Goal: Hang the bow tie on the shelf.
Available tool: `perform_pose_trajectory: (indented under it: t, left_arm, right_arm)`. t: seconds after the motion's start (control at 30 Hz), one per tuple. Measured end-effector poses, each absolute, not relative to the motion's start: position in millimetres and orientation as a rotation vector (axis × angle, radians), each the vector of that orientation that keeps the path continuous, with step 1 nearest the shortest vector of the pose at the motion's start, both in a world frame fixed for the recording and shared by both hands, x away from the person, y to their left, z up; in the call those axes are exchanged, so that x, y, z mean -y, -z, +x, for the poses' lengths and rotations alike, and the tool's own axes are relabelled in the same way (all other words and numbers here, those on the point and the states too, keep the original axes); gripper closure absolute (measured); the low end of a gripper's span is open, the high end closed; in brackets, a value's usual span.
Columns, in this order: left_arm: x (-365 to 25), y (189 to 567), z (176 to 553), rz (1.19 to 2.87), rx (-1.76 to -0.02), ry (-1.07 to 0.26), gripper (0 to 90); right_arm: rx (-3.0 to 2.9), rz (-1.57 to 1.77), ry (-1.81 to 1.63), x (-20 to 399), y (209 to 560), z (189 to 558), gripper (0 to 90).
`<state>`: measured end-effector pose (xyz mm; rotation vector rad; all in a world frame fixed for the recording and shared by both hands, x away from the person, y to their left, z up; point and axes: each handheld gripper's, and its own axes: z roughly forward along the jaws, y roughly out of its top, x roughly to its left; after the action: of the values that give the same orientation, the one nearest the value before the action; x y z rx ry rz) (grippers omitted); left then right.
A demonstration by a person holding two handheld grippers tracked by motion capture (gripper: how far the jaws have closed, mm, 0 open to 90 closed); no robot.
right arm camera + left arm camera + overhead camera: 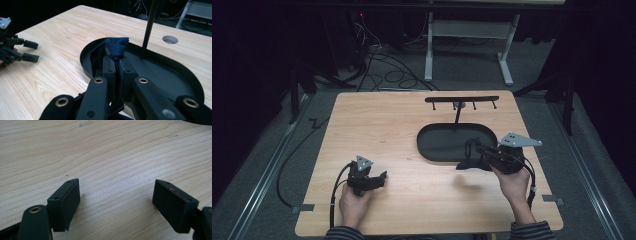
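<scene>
A dark blue piece of cloth is pinched between the jaws of my right gripper, which is shut on it. In the high view the right gripper hangs over the near right rim of a black oval tray, and the cloth trails down to the table at the tray's edge. A thin black post rises from the tray to a bar with several hooks. My left gripper rests low at the near left, open, with bare wood between its jaws.
The wooden table has a small round hole behind the tray. In the right gripper view the left gripper shows far off at the left. Cables and a white frame leg lie on the floor beyond the table.
</scene>
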<state>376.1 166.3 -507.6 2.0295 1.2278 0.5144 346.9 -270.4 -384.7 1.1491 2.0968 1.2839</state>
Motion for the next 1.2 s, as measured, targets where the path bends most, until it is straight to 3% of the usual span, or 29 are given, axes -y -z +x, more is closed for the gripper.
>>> perform_pose_trajectory:
  t: [1.2]
  left_arm:
    - [-166.3,507.6,376.2,2.03,-1.227,-0.514,22.5]
  right_arm:
    - [-2.031,1.165,-1.283,271.5,353.3,388.5,87.2]
